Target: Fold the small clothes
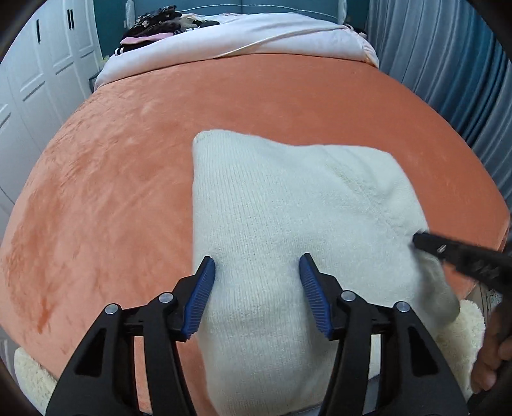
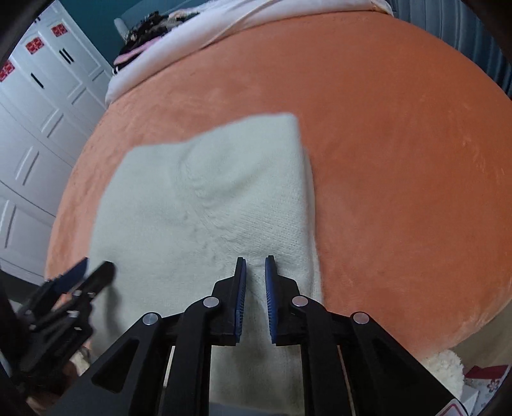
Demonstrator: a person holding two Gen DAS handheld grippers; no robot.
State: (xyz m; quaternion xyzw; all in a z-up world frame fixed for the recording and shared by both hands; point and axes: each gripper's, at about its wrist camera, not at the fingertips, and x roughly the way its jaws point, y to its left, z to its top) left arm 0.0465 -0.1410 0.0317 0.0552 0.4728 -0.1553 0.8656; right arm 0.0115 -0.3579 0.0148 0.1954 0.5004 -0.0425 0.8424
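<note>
A cream knitted sweater lies folded into a rough rectangle on the orange blanket, toward the blanket's near edge, with ribbed knit on one part and a fluffier patch on another. At the blanket's far end sits a pale pink quilt with a heap of dark clothes beside it. White wardrobe doors stand off one side of the blanket and a blue-grey curtain off the other. A fleecy cream cloth shows at the blanket's near edge.

The left gripper has its blue pads spread over the sweater's near part, pinching nothing. The right gripper has its pads close together, and sweater fabric appears nipped between them near the sweater's near corner.
</note>
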